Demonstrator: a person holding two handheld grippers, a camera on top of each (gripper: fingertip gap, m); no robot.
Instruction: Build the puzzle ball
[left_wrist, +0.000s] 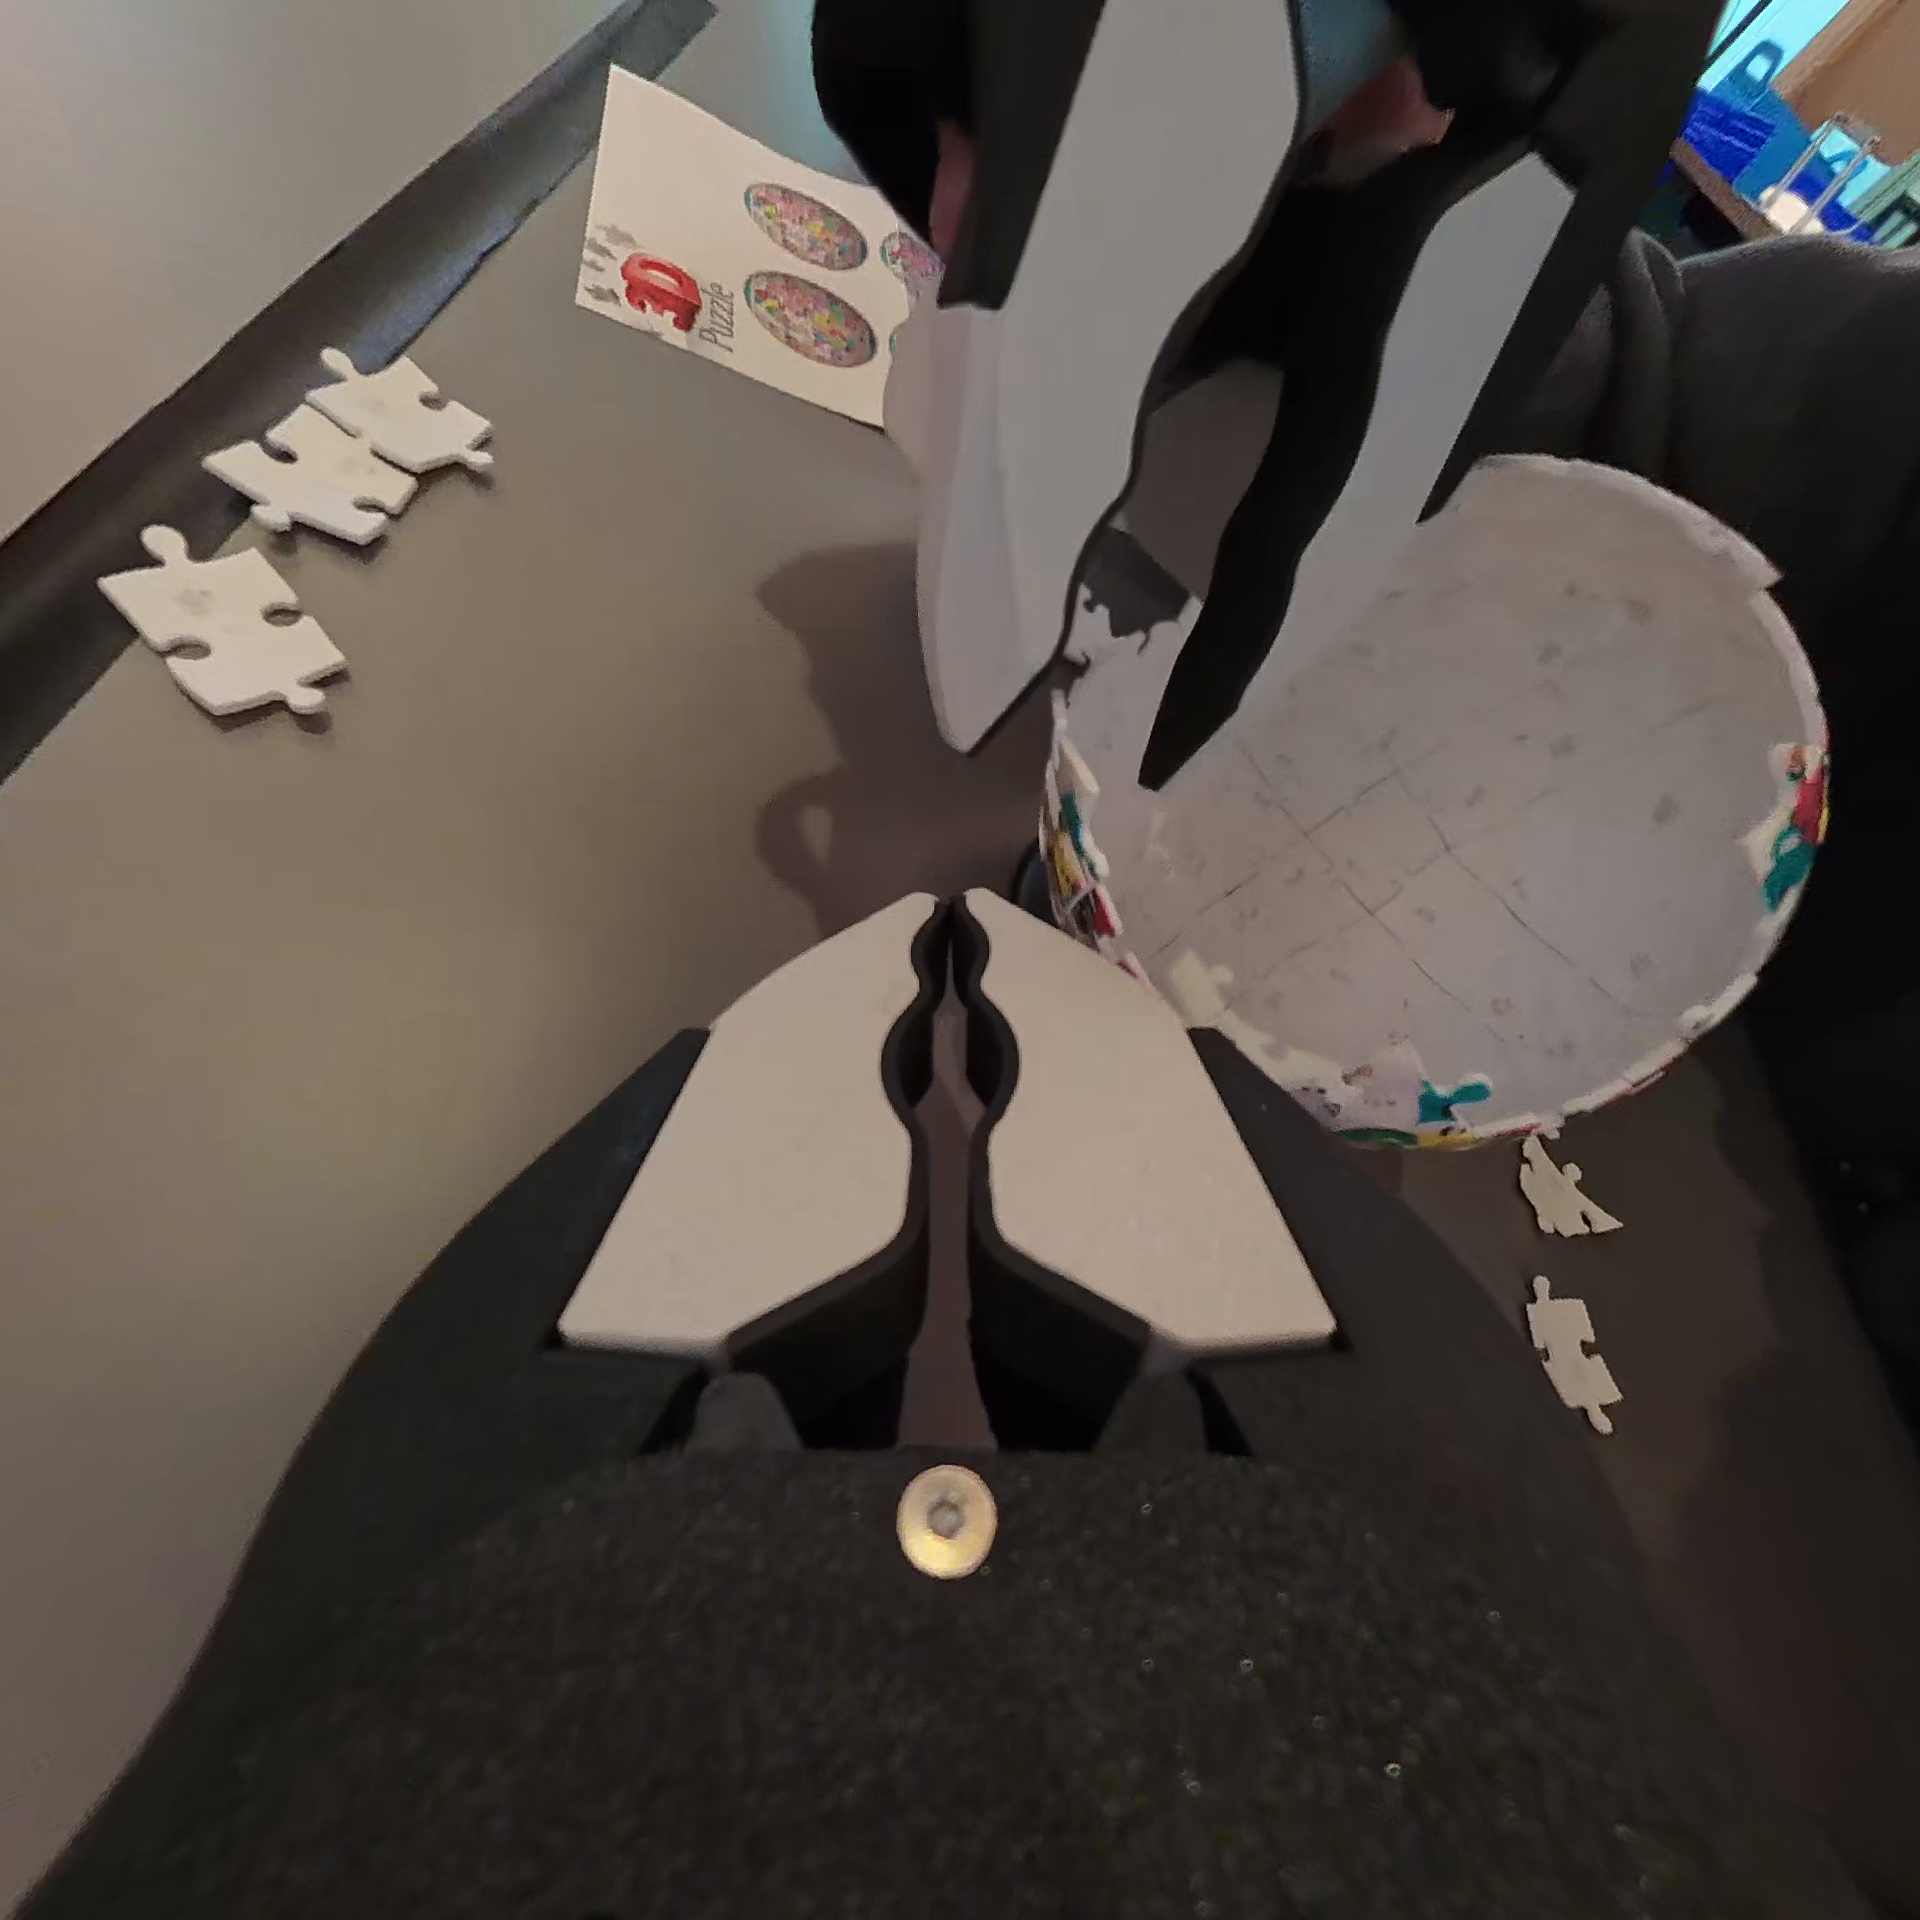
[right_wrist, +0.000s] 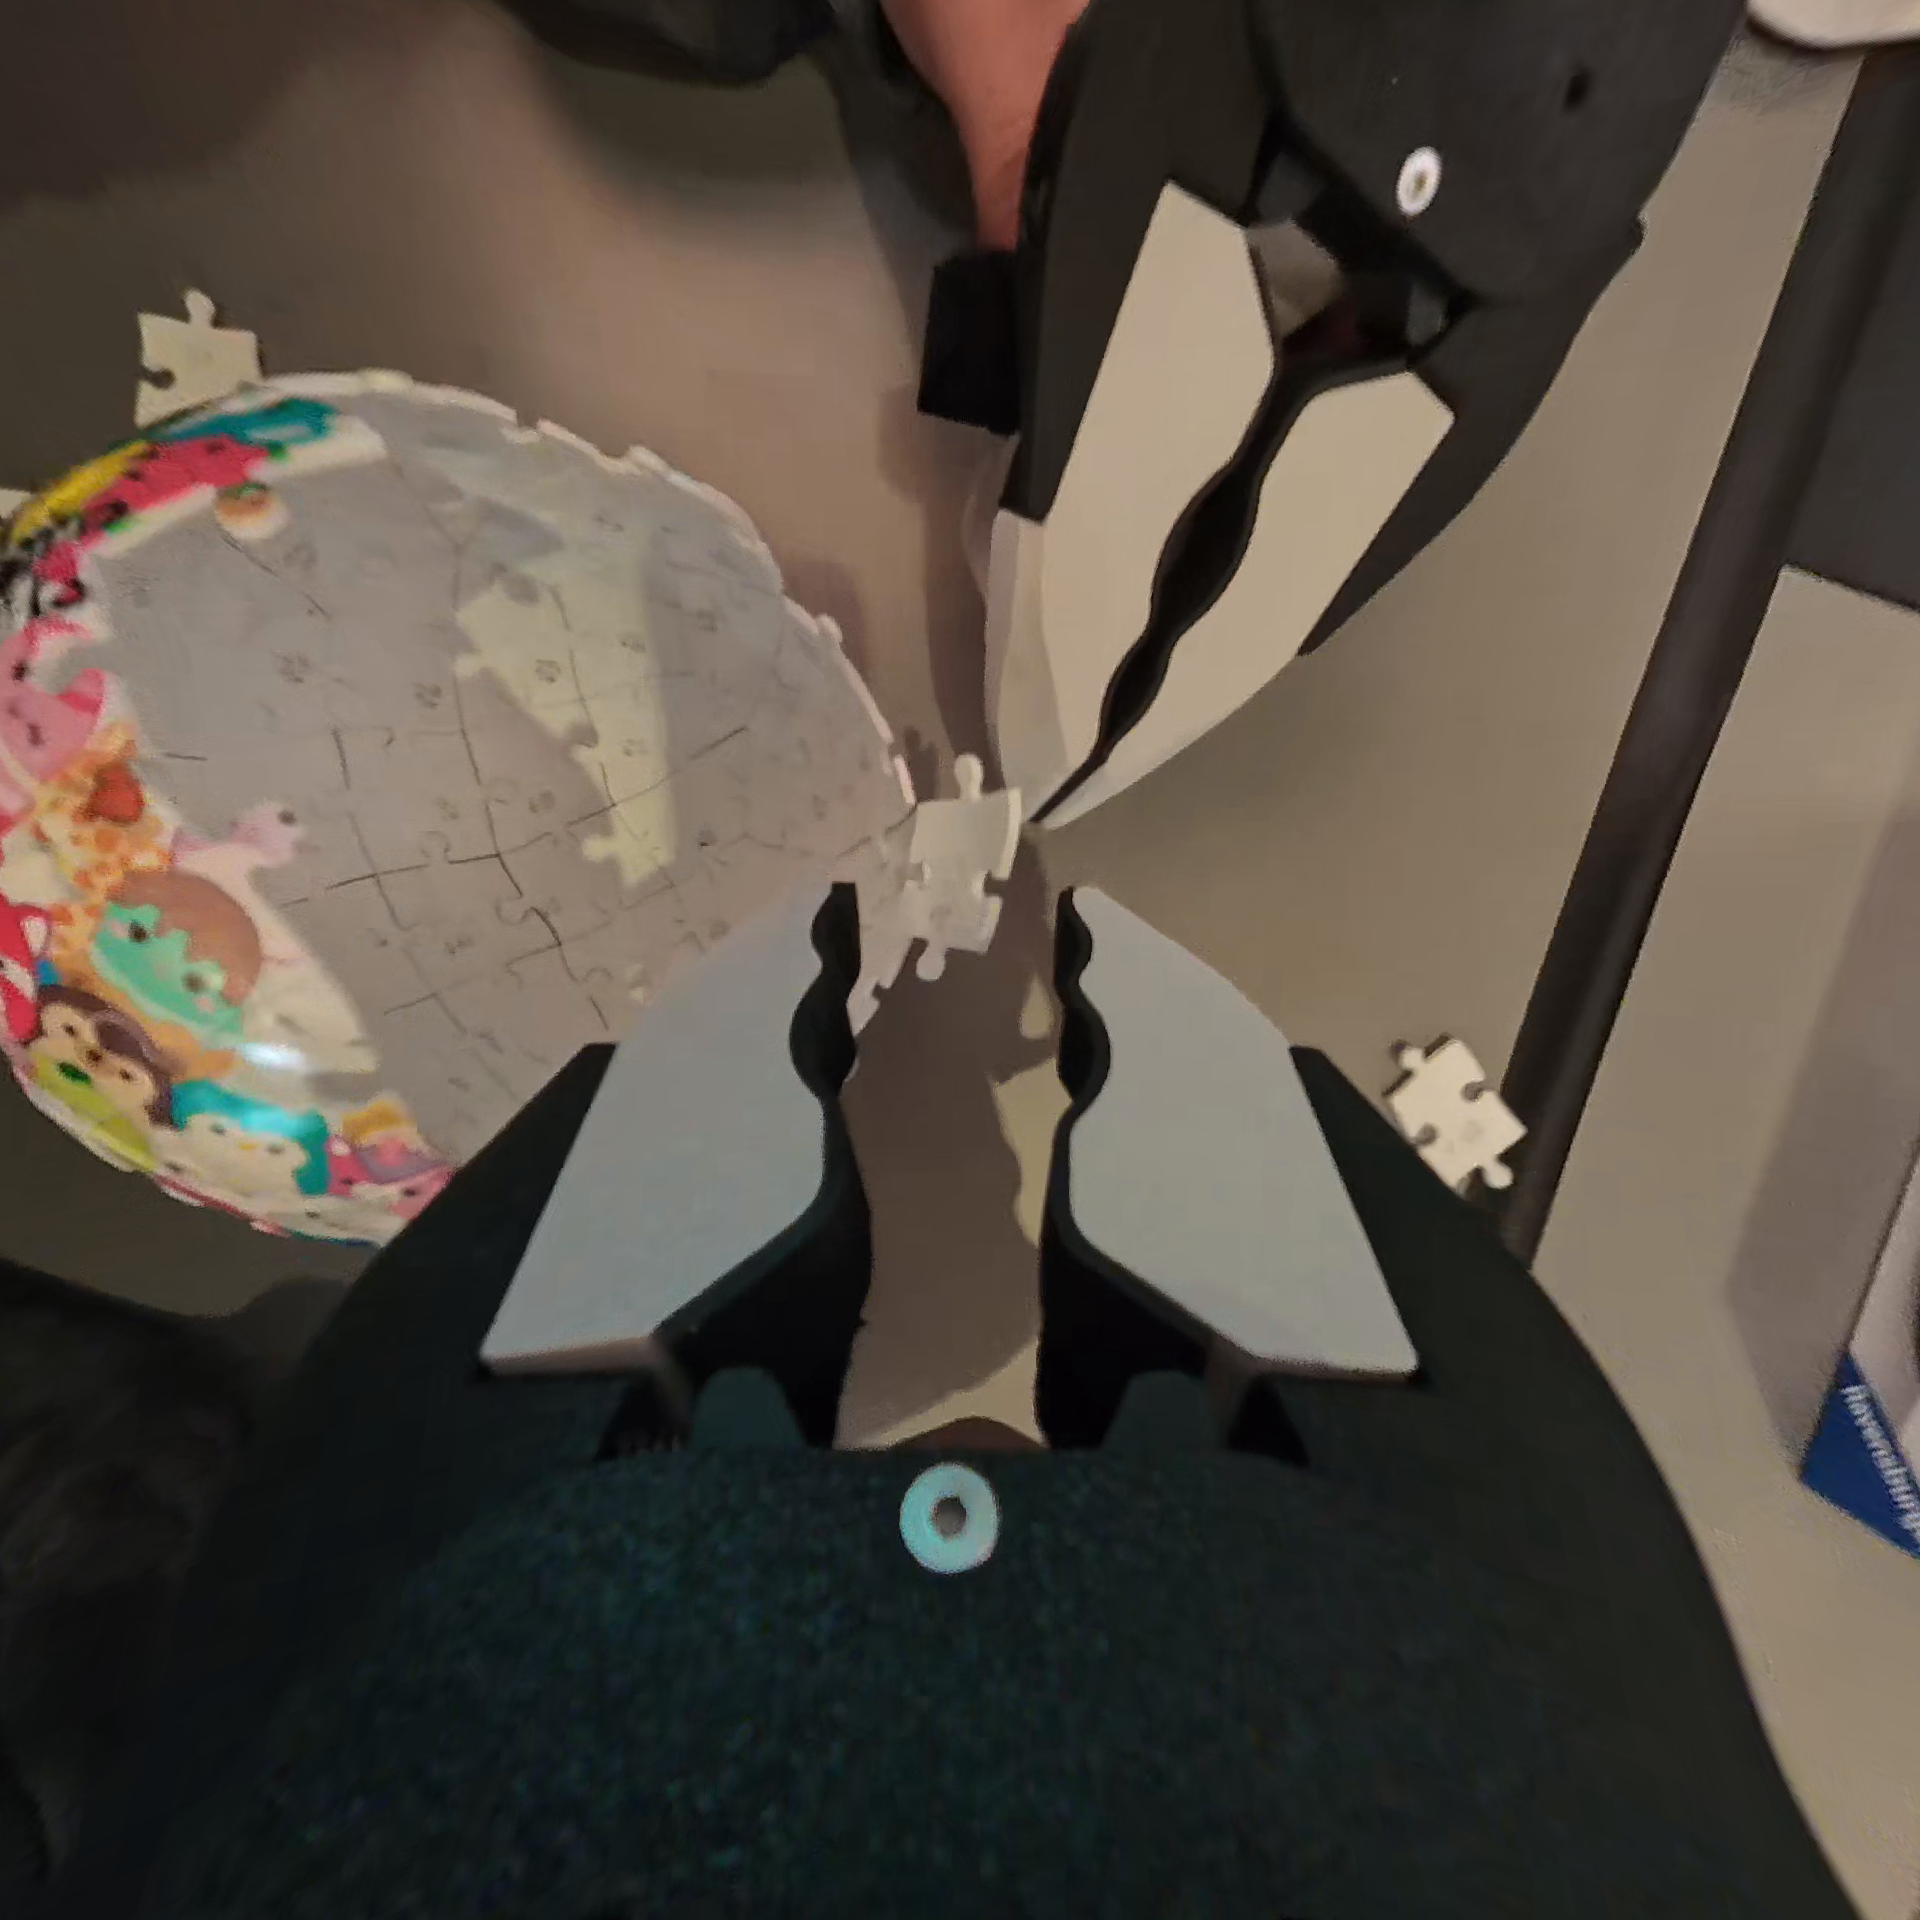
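Dim indoor light, soft shadows on table (left_wrist: 520, 935), slight blur, fisheye edges

Grey tabletop (left_wrist: 520, 935), black edge strip (left_wrist: 436, 239), blue crates (left_wrist: 1745, 114) in bg

Loose pcs (left_wrist: 223, 629) left of ball (left_wrist: 1455, 831) (on table (left_wrist: 520, 935)).

My left gripper (left_wrist: 951, 914) has its 2 fingers pressed together at the tips, only a thin wavy slit between them, and it points forward and down. My right gripper (right_wrist: 961, 914) has its 2 fingers spread with a clear gap. Seen from the left wrist, it comes down steeply from above, tips apart.
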